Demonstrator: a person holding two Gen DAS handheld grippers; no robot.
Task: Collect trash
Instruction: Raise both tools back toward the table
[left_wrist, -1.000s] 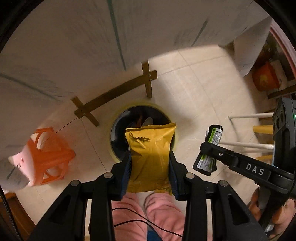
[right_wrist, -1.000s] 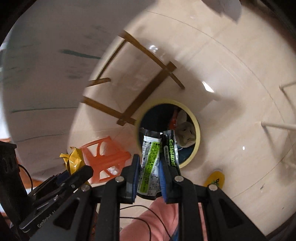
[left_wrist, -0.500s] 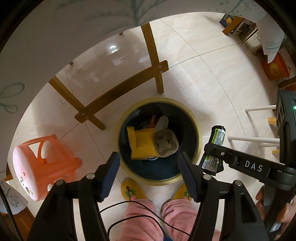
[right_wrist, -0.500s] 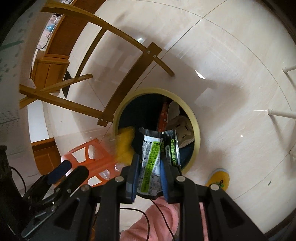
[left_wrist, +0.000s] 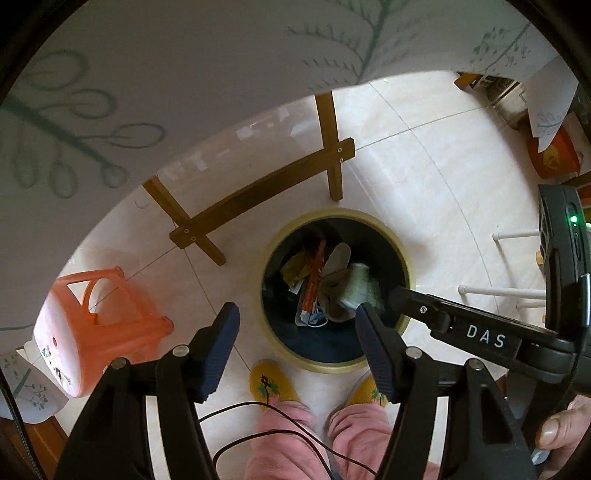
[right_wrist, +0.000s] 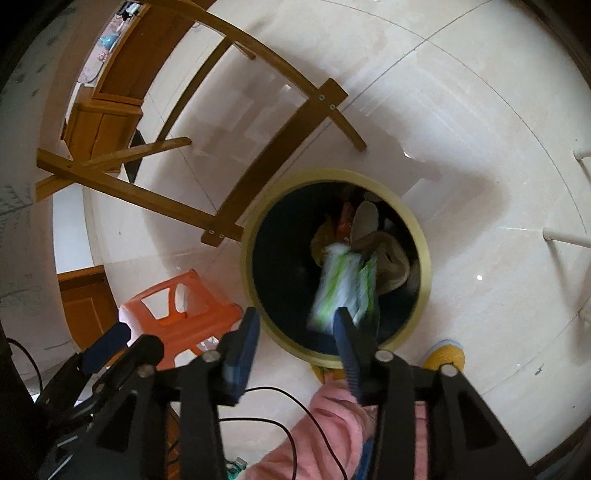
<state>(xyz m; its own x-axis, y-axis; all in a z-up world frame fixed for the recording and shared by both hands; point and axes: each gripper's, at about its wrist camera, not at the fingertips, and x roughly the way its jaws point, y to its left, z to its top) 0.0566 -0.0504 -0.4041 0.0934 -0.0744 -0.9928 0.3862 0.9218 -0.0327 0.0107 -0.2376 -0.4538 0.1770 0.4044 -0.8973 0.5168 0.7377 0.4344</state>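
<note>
Both grippers hang over the round bin (left_wrist: 402, 258) on the tiled floor. The left gripper (left_wrist: 295, 325) has its jaws apart with nothing between them. The right gripper (right_wrist: 295, 332) has just been opening its jaws, and the green and white wrapper (right_wrist: 343, 284), blurred, is free in front of them, above the bin's mouth. A yellow bag (left_wrist: 295, 267) lies inside among other trash. An orange stool (left_wrist: 96, 325) stands near the bin.

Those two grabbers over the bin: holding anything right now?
Left gripper: open, empty.
Right gripper: jaws just opened, nothing held; the green wrapper is dropping into the bin.
</note>
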